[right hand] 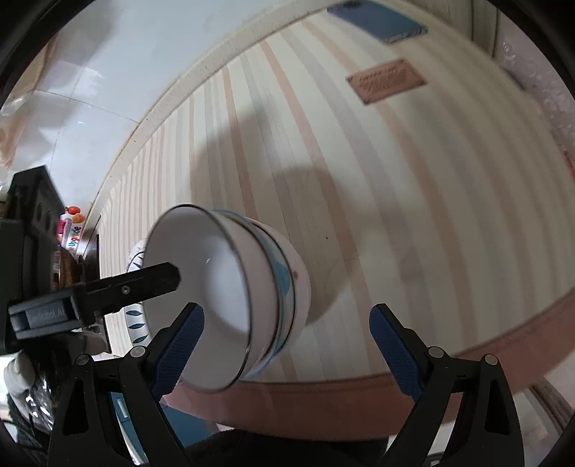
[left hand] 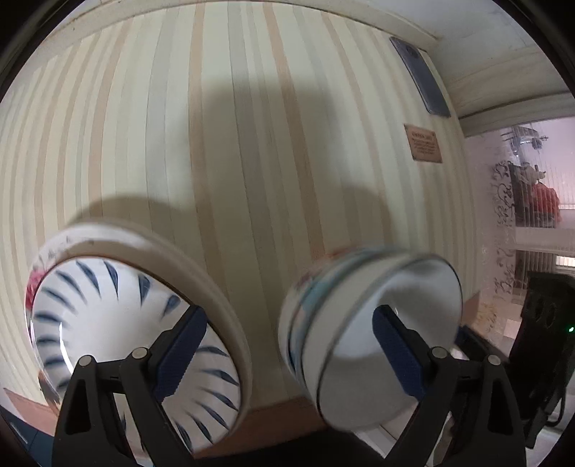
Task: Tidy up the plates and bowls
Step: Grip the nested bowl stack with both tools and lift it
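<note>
Left gripper (left hand: 289,334) hung over the striped table (left hand: 251,143), pointing steeply down, jaws spread wide with nothing pressed between the blue pads (left hand: 183,345). Its left finger sat in front of a stack of plates (left hand: 107,287), its right finger in front of a stack of bowls (left hand: 359,323); neither pad could be seen pinching a rim. In the left wrist view the plates lay at lower left: top one white with dark blue leaf strokes round the inside, a cream plate rim under it, a bit of red pattern at the far left edge. The bowls stood just right of the plates, apart from them, blurred, white inside with a blue and red pattern on the outer wall. Right gripper (right hand: 287,334) also stood wide open and gripped nothing. In the right wrist view the stack of bowls (right hand: 251,287) sat on the table (right hand: 395,179) between and just ahead of its fingers, nearer the left finger, nested at least two or three deep, top bowl white with a thin dark rim line, blue marks on the walls below. One black finger of the left gripper (right hand: 143,282) reached in from the left and overlapped the top bowl's rim; contact could not be told. A sliver of the leaf-patterned plate (right hand: 136,323) showed behind it. A blue phone (right hand: 381,21) and a brown card (right hand: 386,81) lay at the table's far side, well apart from the dishes.
</note>
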Available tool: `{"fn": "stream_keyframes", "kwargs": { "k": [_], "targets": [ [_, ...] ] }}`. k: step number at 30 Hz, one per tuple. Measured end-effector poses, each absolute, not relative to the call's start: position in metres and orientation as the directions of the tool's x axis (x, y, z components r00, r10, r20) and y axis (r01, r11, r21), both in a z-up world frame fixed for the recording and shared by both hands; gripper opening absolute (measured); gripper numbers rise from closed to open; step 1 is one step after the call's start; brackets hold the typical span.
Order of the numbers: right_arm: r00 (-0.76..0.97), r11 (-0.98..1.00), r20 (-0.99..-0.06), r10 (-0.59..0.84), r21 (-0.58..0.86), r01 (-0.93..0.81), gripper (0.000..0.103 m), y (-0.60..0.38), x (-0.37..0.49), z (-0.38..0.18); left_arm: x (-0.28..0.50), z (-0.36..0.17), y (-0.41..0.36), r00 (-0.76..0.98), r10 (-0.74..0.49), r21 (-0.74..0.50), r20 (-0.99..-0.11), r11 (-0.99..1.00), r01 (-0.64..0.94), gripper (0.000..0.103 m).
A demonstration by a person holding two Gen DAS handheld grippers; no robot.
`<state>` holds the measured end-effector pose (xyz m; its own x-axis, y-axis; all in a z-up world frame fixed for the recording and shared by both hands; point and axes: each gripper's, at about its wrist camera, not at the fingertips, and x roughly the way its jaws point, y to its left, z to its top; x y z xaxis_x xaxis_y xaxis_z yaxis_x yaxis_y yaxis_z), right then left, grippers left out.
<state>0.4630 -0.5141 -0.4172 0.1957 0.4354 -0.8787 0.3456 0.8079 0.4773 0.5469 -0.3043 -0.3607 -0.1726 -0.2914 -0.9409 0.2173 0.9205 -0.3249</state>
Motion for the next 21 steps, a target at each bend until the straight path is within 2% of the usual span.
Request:
{"fn": "stream_keyframes", "kwargs": {
  "k": [2,3,4,5,8,11,12,13,16,21],
  "targets": [
    [0.183,0.777,-0.856,0.484,0.516,0.36,0.095,-0.513,0.466,-0.435,0.551,-0.357,-0.309,-0.153,-0.282,-0.312,-0.947,0.919,0.24,0.094],
    [0.178,0.769,-0.851,0.494,0.524,0.366,0.095,-0.513,0.468,-0.439,0.552,-0.353,-0.311,-0.139,-0.288,-0.315,-0.947,0.914,0.254,0.089],
    [0.176,0.756,-0.841,0.511,0.537,0.374,0.095,-0.512,0.468,-0.446,0.554,-0.351,-0.314,-0.152,-0.318,-0.348,-0.936,0.9,0.262,0.074],
    [0.178,0.743,-0.831,0.527,0.553,0.377,0.092,-0.512,0.469,-0.45,0.556,-0.351,-0.316,-0.166,-0.315,-0.35,-0.934,0.899,0.263,0.067],
    [0.167,0.73,-0.819,0.549,0.567,0.382,0.087,-0.508,0.471,-0.46,0.556,-0.354,-0.323,-0.167,-0.299,-0.336,-0.94,0.896,0.29,0.065],
    [0.159,0.728,-0.81,0.565,0.58,0.364,0.075,-0.502,0.475,-0.465,0.557,-0.362,-0.332,-0.191,-0.303,-0.349,-0.934,0.886,0.305,0.064],
    [0.155,0.724,-0.805,0.573,0.586,0.364,0.072,-0.501,0.476,-0.467,0.557,-0.366,-0.336,-0.207,-0.303,-0.356,-0.93,0.881,0.312,0.054],
    [0.158,0.704,-0.786,0.598,0.609,0.367,0.071,-0.5,0.477,-0.472,0.555,-0.371,-0.341,-0.228,-0.304,-0.366,-0.925,0.872,0.325,0.05],
    [0.163,0.695,-0.773,0.613,0.625,0.355,0.068,-0.497,0.482,-0.469,0.553,-0.375,-0.349,-0.235,-0.285,-0.356,-0.929,0.86,0.365,0.051],
    [0.182,0.663,-0.751,0.634,0.65,0.373,0.065,-0.502,0.483,-0.471,0.552,-0.375,-0.344,-0.243,-0.288,-0.357,-0.926,0.877,0.32,0.05]
  ]
}}
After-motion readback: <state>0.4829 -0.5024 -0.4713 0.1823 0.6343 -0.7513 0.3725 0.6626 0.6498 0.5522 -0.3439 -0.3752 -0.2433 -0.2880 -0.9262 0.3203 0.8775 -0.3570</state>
